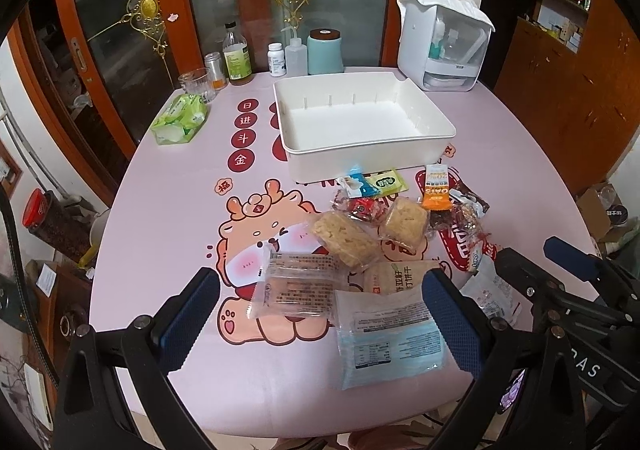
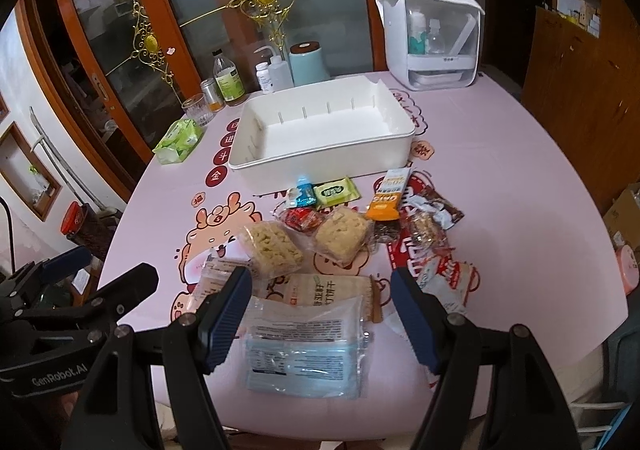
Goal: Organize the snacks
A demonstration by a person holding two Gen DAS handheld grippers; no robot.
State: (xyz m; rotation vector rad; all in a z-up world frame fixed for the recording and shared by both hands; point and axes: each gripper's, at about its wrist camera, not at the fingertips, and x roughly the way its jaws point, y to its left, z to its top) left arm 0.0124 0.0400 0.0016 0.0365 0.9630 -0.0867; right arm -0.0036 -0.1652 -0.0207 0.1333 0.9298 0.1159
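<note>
Pink, cartoon-printed cloth covers the table (image 1: 168, 217), which stands before glass doors with gold ornaments.

Both grippers hover low over its near edge, pointing down at a slant. The left gripper (image 1: 320, 306) has its jaws wide apart and holds nothing; a clear pastry packet (image 1: 298, 290) lies on the cloth between its pads. The right gripper (image 2: 320, 314) is also well open and empty, and a blue-tinted clear packet (image 2: 306, 350) lies flat between its fingers, not pressed by them.

Judging from this, the sorting has not started: the white bin (image 2: 320, 159) further back is empty, and all the snacks lie in a loose pile just in front of it. Two puffed rice cakes (image 1: 346, 238) sit in the middle of the pile, and an orange oat bar (image 1: 436, 185) lies near the bin wall.

The next move probably calls for lowering one gripper and closing it on the nearest packet. The blue-tinted packet lies with its long axis running away from the right gripper, toward the bin, so the jaws would close across its short side. Such film is thin and slippery, so the pads may slide.
</note>
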